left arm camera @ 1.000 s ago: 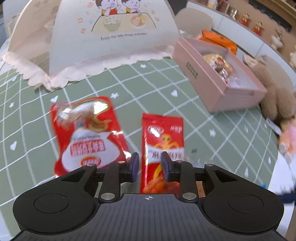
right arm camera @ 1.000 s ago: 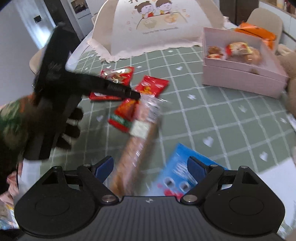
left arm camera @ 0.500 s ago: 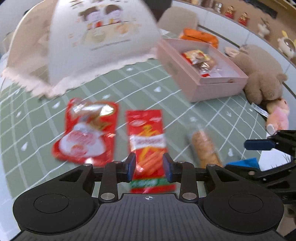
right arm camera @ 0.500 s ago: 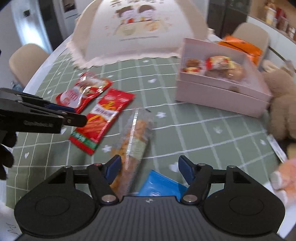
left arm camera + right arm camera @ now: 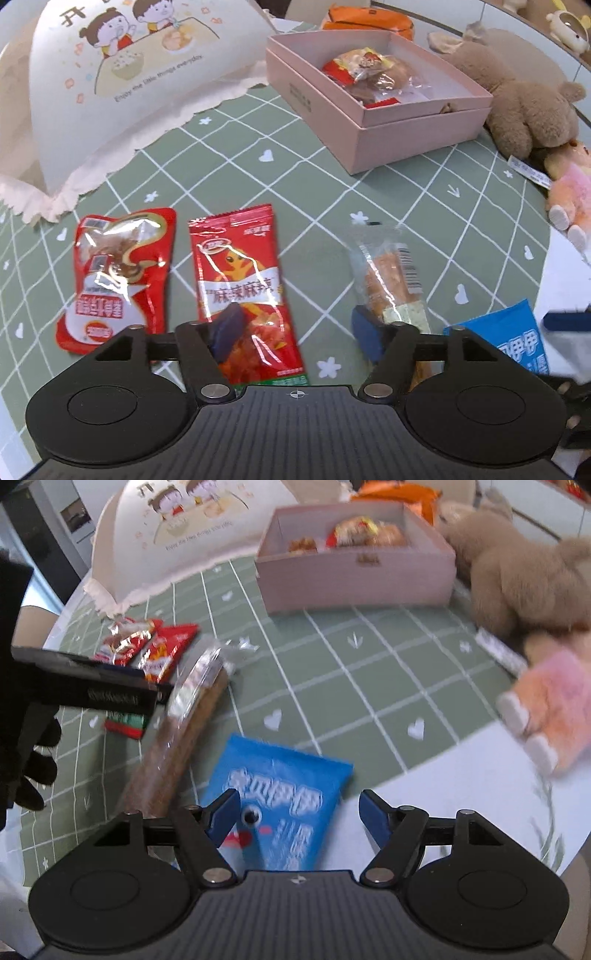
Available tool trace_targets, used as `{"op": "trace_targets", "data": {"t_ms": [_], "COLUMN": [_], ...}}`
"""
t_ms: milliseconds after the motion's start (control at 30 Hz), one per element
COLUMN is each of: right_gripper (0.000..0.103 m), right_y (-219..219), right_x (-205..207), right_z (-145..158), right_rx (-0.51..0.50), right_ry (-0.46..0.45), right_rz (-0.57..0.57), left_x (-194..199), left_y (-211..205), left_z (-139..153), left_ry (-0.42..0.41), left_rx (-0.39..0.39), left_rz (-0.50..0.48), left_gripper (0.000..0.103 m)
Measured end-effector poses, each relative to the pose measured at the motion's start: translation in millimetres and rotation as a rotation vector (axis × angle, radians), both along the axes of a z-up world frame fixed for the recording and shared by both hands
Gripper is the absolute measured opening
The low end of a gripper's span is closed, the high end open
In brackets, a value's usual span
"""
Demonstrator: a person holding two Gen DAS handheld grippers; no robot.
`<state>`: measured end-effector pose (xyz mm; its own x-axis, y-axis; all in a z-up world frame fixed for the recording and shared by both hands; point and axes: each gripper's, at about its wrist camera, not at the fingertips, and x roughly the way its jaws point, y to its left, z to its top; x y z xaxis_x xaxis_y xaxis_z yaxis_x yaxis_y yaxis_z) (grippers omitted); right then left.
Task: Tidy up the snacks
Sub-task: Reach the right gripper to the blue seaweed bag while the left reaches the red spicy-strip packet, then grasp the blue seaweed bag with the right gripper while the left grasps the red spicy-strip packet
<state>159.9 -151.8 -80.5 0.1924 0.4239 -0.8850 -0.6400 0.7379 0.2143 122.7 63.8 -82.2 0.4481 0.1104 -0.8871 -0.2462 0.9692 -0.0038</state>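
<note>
Snacks lie in a row on the green checked tablecloth [image 5: 314, 192], and we read them from left to right in the left wrist view: a red pouch with a clear window [image 5: 118, 277], a narrow red spicy strip packet [image 5: 240, 280], a clear-wrapped biscuit bar [image 5: 388, 273], and a blue packet [image 5: 517, 339] at the table's near right edge. Our left gripper [image 5: 295, 328] hangs with jaws spread wide and nothing between them, one pad over the lower part of the strip packet, the other beside the bar's near end; both of these lie with their long axes running away from us, roughly in line with the fingers. Our right gripper [image 5: 299, 814] is also wide and empty, and the blue packet [image 5: 280, 805] sits right between its pads, long axis pointing away and a little to the right, so this hand is clearly the nearer for that one. The pink box [image 5: 373, 122], already holding a few wrapped snacks, stands ahead and to the right across open cloth. The food cover [image 5: 122, 74] crowds the far left, and the plush toys [image 5: 524, 107] the right edge.
</note>
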Motion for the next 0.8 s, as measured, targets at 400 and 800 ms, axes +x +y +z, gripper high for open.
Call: {"op": "trace_targets", "data": {"t_ms": [400,800], "right_gripper": [0.092,0.102], "right_y": [10,18], "right_x": [-16,-19], "right_z": [-8,-11], "right_rx": [-0.021,-0.044], "right_ry": [-0.037,-0.057], "right_rz": [0.02,0.031], "left_x": [-36,-27], "left_y": [65,100], "left_z": [28,16], "left_ry": [-0.183,-0.136], "left_rx": [-0.009,-0.206], "left_rz": [0.205,0.245], "left_gripper": [0.07,0.069]}}
